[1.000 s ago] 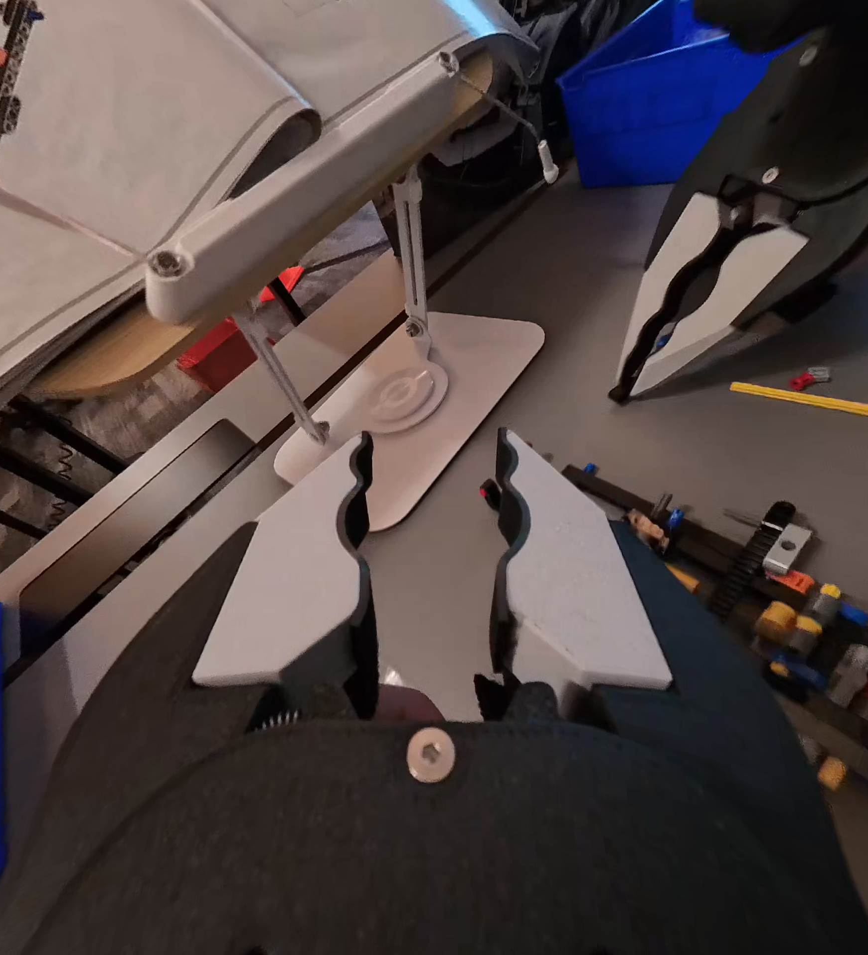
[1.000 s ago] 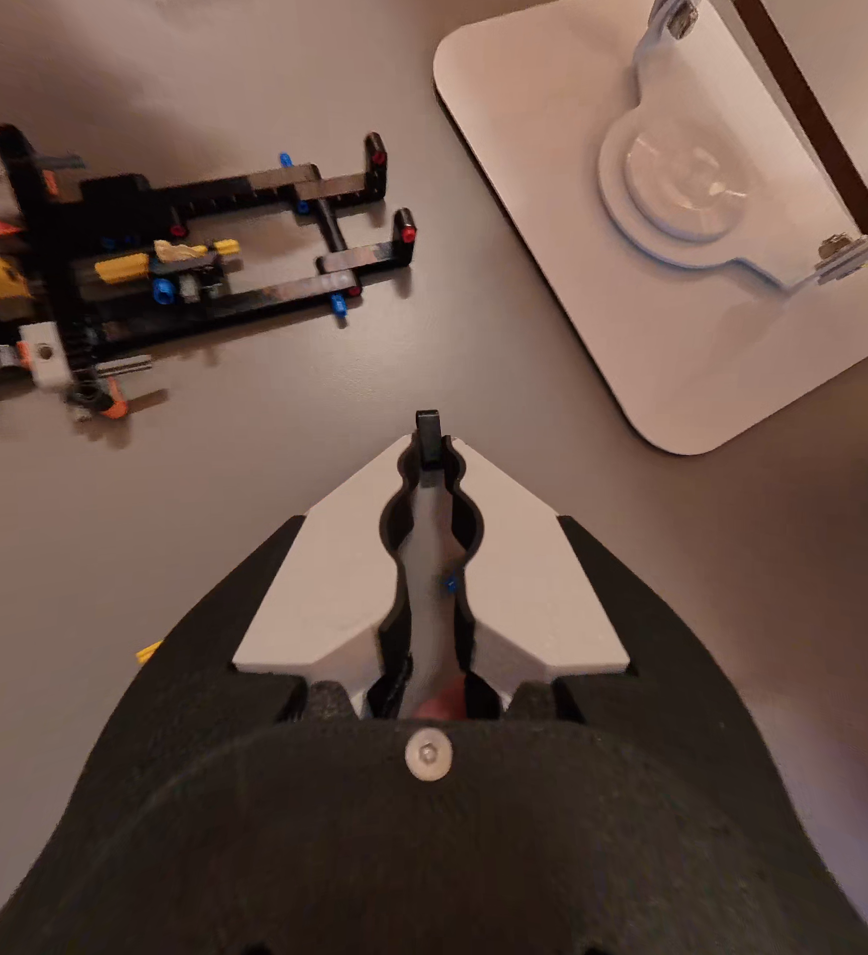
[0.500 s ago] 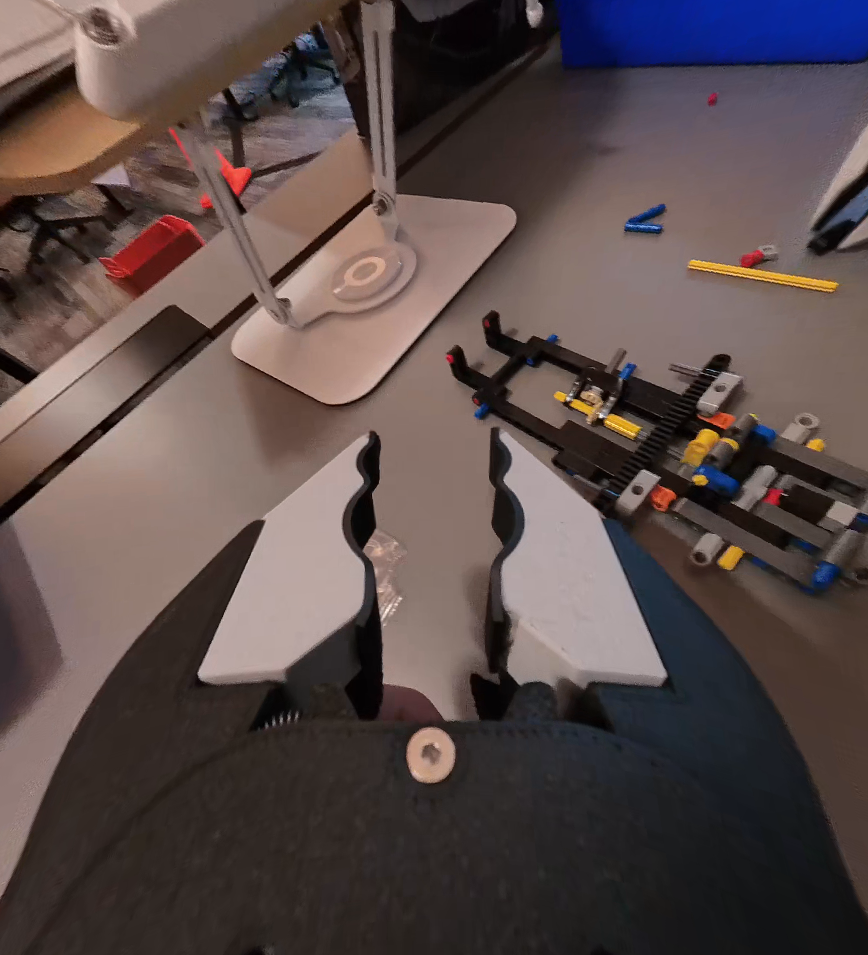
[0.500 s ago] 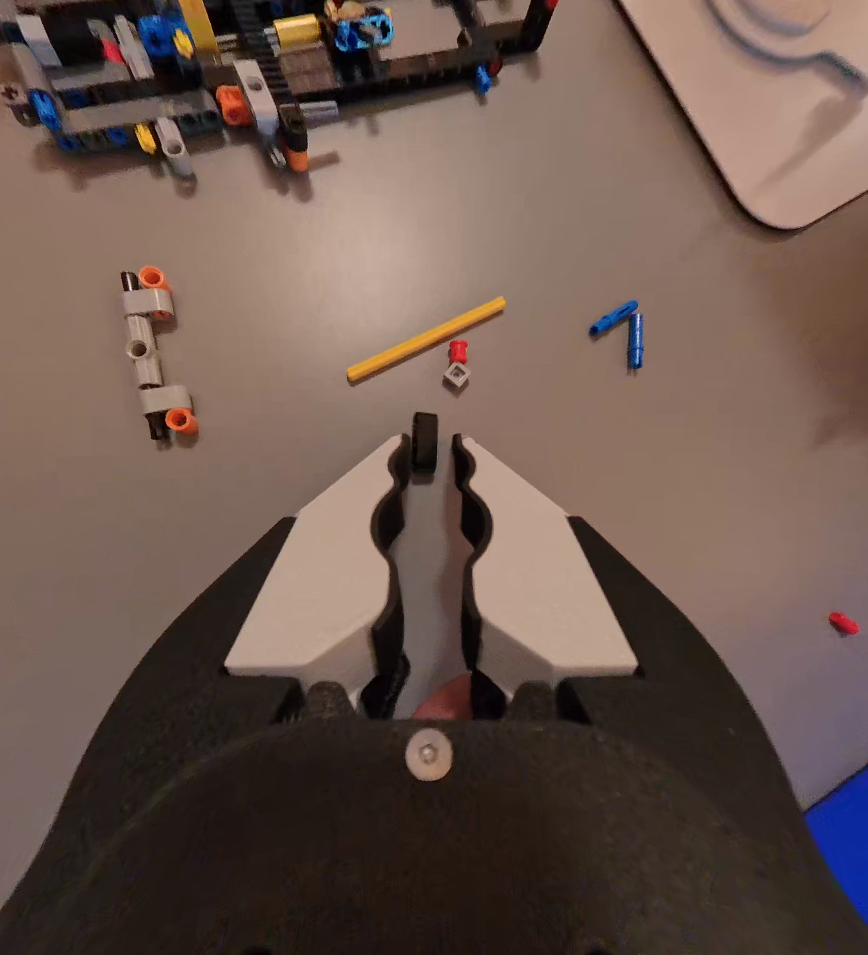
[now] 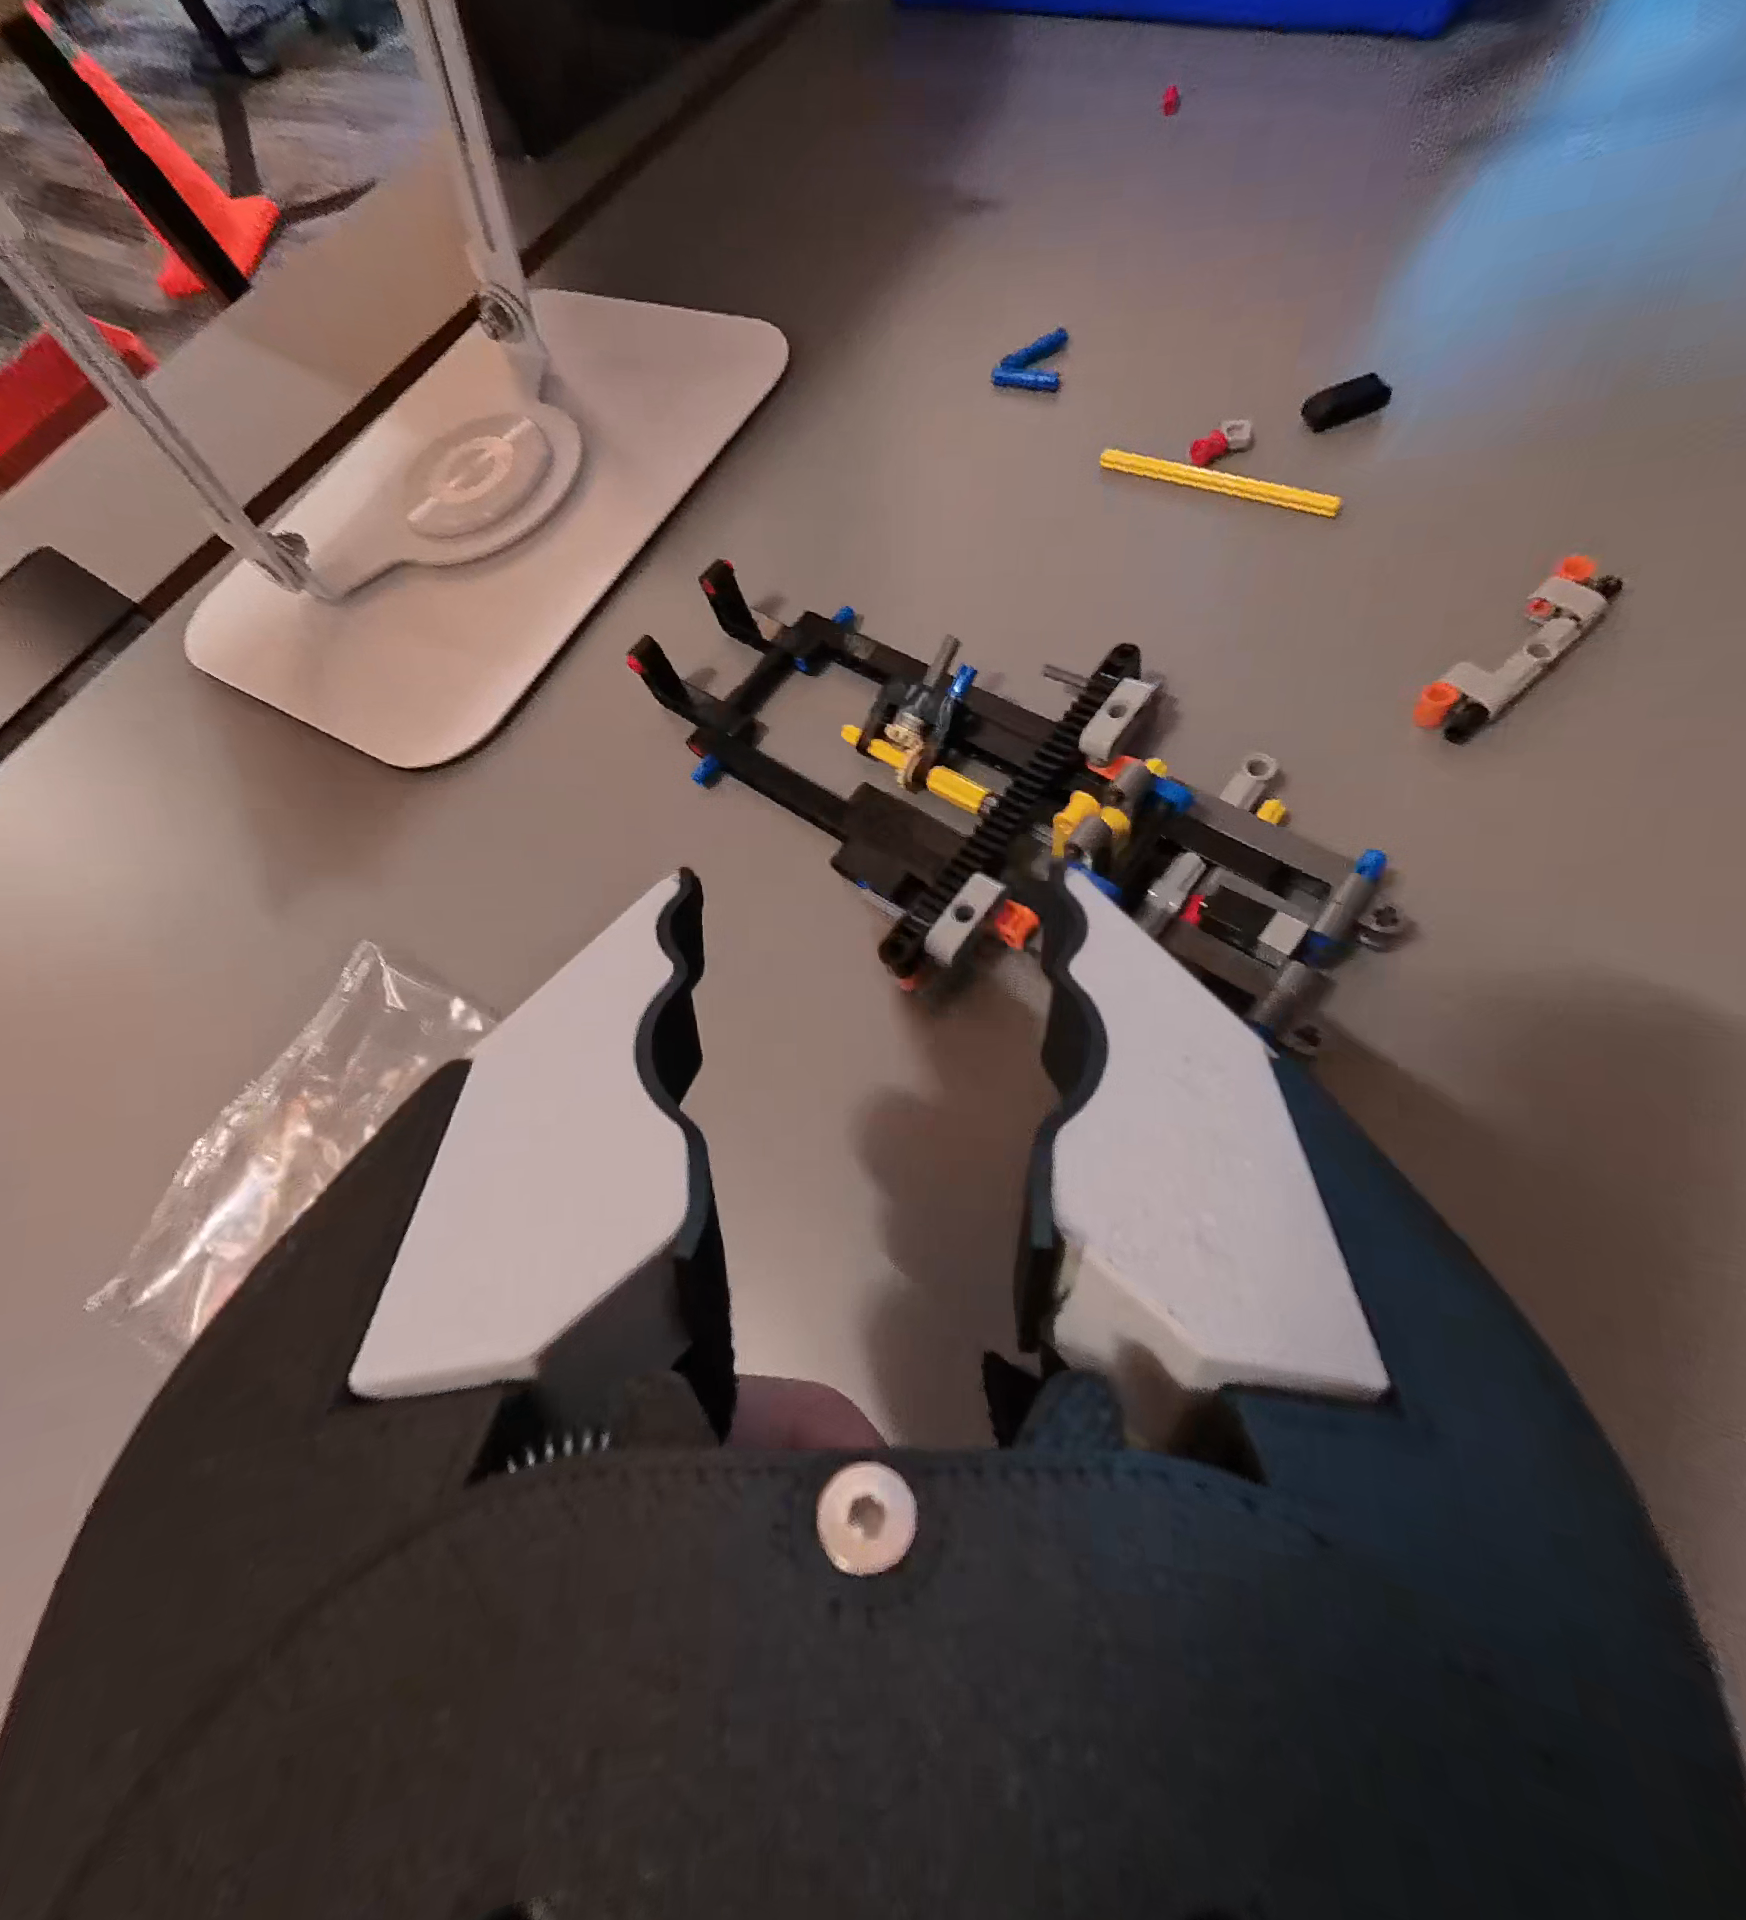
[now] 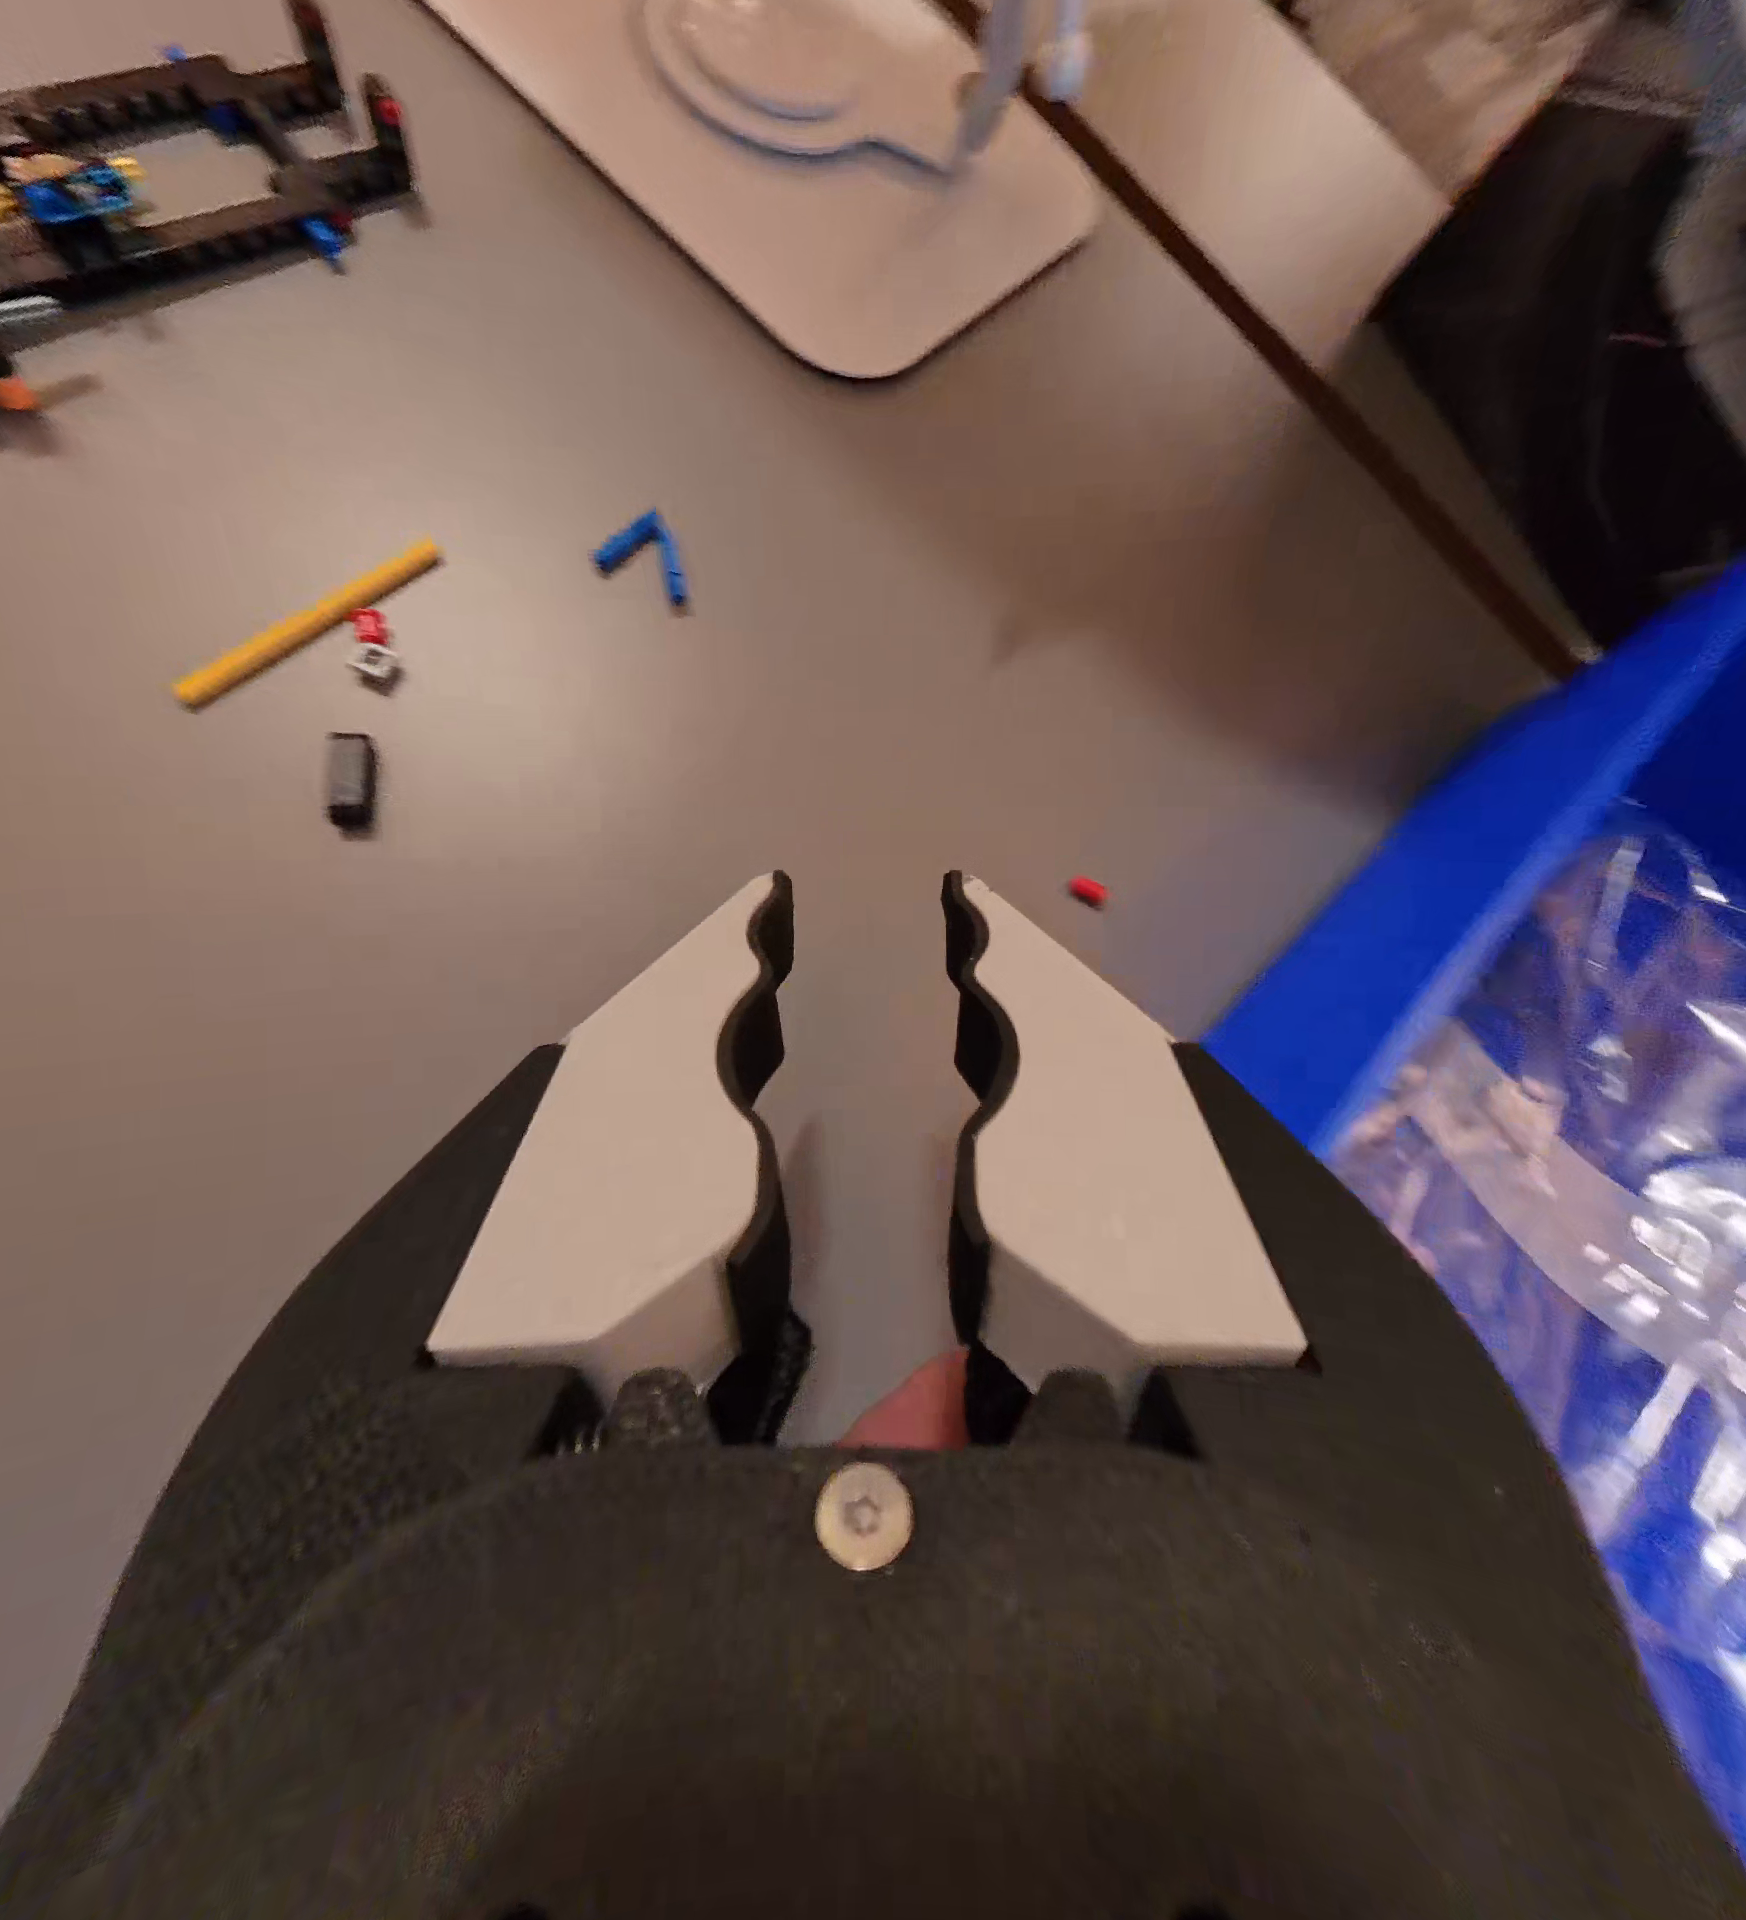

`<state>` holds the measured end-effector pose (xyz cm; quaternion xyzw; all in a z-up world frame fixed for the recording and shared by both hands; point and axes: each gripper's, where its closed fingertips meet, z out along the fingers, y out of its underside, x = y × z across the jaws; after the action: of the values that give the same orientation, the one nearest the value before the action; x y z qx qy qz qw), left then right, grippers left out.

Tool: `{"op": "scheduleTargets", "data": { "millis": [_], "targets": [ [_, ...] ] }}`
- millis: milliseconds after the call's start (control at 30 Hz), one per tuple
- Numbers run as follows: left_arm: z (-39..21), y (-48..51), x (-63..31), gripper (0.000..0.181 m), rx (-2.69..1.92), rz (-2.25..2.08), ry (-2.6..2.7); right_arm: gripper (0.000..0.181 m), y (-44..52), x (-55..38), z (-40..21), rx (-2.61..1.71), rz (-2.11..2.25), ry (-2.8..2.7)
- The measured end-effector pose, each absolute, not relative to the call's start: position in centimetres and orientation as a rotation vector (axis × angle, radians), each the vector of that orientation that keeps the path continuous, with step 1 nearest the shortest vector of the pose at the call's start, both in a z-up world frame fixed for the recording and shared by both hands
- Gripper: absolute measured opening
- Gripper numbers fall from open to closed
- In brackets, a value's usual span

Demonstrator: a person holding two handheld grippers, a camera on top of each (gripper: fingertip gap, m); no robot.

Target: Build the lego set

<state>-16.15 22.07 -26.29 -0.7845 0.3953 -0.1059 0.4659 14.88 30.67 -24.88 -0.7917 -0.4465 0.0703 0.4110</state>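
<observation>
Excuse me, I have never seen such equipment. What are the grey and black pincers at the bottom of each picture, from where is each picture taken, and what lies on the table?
They are two hand-held grippers; a person works one with each hand. Each carries a camera looking forward along its two fingers, so each picture shows its own gripper from behind.

The left gripper is open and empty above the half-built lego model. A clear plastic bag lies on its left, and a white stand base stands farther back.

The right gripper is also open and empty. Ahead of it on the grey table lie a small black piece, a yellow axle, two blue pins and a tiny red piece. A blue bin holding plastic bags stands on its right.
</observation>
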Motion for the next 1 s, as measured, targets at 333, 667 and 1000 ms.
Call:
{"op": "scheduleTargets", "data": {
  "millis": [333,667,1000],
  "targets": [
    [-28.6,18.7,-16.2,0.081,-2.026,-0.31,0.99,0.03,27.0,15.4,-23.1,-1.891,0.251,-1.194],
    [-29.5,18.8,-15.2,0.078,-2.023,-0.257,1.046,0.032,16.3,1.4,-29.0,-1.729,0.566,-1.637],
    [-28.8,19.4,-17.4,0.076,-2.018,-0.181,1.003,0.012,15.9,-1.4,-31.4,-1.742,0.517,-1.755]
  ]
}}
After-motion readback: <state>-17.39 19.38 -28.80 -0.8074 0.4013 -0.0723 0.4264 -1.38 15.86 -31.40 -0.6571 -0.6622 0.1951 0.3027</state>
